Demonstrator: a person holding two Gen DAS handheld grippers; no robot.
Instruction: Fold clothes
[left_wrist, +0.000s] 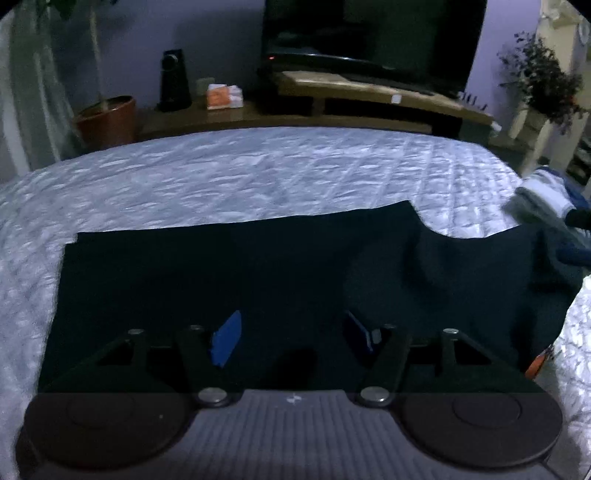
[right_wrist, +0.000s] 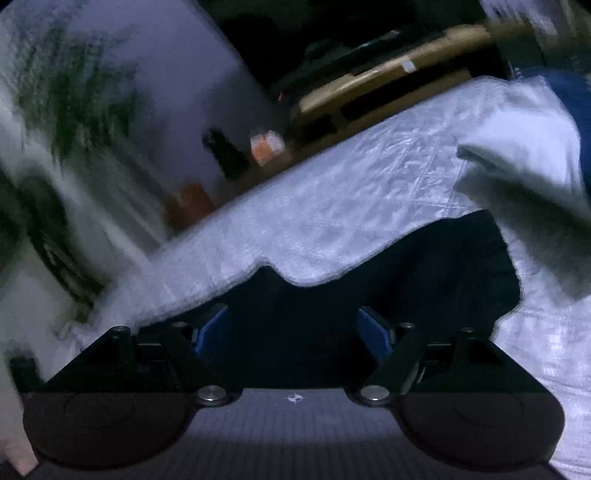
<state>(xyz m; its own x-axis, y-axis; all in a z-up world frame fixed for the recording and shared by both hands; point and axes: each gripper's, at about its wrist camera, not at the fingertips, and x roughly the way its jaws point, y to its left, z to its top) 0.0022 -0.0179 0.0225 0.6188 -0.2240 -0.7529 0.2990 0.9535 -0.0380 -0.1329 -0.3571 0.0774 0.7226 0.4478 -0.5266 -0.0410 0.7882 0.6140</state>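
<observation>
Dark garment (left_wrist: 258, 280) flat on bed (left_wrist: 258, 173). Left tool (left_wrist: 291, 339), right tool (right_wrist: 293, 332) spread, holding nothing. Pinch edges squarely, keep cloth taut.

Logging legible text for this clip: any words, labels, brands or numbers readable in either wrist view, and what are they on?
None can be read.
Orange and white box on the low shelf: printing too blurred.
Pale sticker on the wooden board: too small.
Small white mark on the left hand-held gripper body: a symbol, not text.
Dark garment: no print visible.
</observation>
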